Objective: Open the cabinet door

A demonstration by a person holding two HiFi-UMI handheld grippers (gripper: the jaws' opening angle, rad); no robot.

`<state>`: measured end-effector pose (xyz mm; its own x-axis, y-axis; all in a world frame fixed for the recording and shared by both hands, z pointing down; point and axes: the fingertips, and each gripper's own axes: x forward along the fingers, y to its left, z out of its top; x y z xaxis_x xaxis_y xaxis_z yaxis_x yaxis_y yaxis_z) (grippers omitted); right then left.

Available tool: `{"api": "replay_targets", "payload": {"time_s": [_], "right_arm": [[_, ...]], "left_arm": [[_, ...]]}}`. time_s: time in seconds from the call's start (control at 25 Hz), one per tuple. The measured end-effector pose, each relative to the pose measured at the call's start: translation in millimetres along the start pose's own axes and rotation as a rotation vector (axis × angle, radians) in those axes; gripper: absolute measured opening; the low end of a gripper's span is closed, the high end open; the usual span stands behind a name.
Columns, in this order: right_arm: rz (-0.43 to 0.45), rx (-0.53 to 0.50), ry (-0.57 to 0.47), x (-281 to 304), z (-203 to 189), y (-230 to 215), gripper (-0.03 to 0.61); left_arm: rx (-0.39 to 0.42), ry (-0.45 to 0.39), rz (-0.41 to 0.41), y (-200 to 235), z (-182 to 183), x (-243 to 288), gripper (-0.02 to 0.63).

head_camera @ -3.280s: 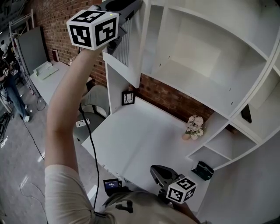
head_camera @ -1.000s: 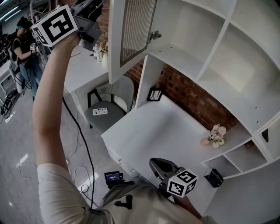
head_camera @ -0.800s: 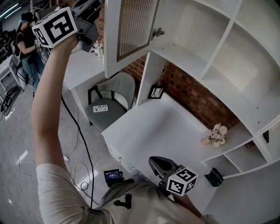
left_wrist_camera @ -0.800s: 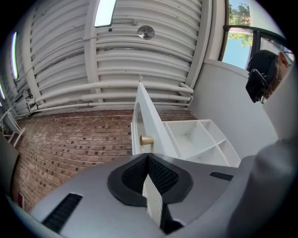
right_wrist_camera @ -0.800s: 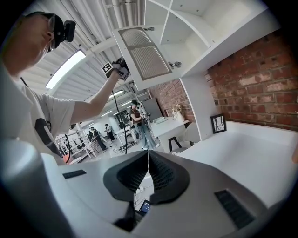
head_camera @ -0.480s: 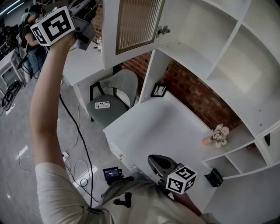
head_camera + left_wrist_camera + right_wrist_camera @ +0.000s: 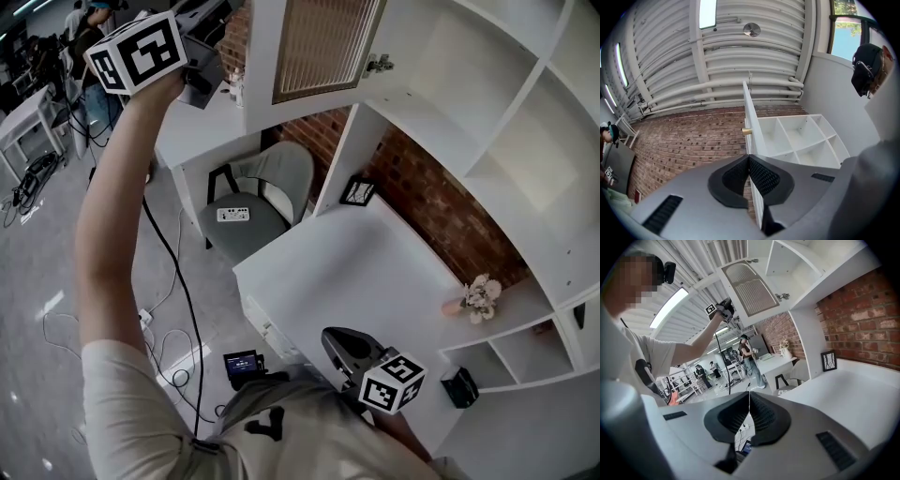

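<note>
The white cabinet door [image 7: 323, 42] with its ribbed panel stands swung open from the upper shelf unit [image 7: 469, 84]. My left gripper [image 7: 208, 77] is raised to the left of the door, apart from it. In the left gripper view its jaws [image 7: 749, 157] are shut and empty, facing the door [image 7: 751, 126] edge-on, with the brass knob [image 7: 747, 131] above the tips. My right gripper [image 7: 339, 345] hangs low near the desk's front edge. Its jaws [image 7: 749, 406] are shut on nothing, and the open door [image 7: 750, 287] shows high above them.
A white desk [image 7: 356, 272] lies below the shelves, with a small picture frame [image 7: 358, 192] and a flower bunch [image 7: 481, 298] by the brick wall. A grey chair [image 7: 258, 192] stands left of the desk. Cables and a black device [image 7: 242, 364] lie on the floor.
The door has swung from nearly shut to wide open. My left gripper has let go of its edge and moved left and lower. The right gripper has hardly moved.
</note>
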<state>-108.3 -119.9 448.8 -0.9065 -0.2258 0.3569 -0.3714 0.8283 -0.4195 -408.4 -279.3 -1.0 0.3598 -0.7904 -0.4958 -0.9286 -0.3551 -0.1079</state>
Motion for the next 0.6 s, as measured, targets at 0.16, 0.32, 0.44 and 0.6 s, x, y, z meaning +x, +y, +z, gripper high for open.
{"api": "replay_targets", "payload": {"time_s": [0.16, 0.32, 0.44, 0.6], "right_arm": [[0.013, 0.008, -0.001, 0.9, 4.1, -1.1, 0.025], [0.015, 0.009, -0.019, 0.6, 12.4, -3.0, 0.025], [0.007, 0.006, -0.056, -4.0, 15.7, -3.6, 0.025], [-0.01, 0.002, -0.132, -17.7, 28.0, -11.3, 0.025]], "left_arm": [[0.038, 0.01, 0.011, -5.4, 6.0, -3.7, 0.015], [0.131, 0.065, -0.01, -26.7, -0.5, -3.7, 0.015], [0.124, 0.09, -0.045, -55.1, -13.4, -8.9, 0.015], [0.114, 0.128, -0.087, -102.1, -39.6, -20.4, 0.015]]}}
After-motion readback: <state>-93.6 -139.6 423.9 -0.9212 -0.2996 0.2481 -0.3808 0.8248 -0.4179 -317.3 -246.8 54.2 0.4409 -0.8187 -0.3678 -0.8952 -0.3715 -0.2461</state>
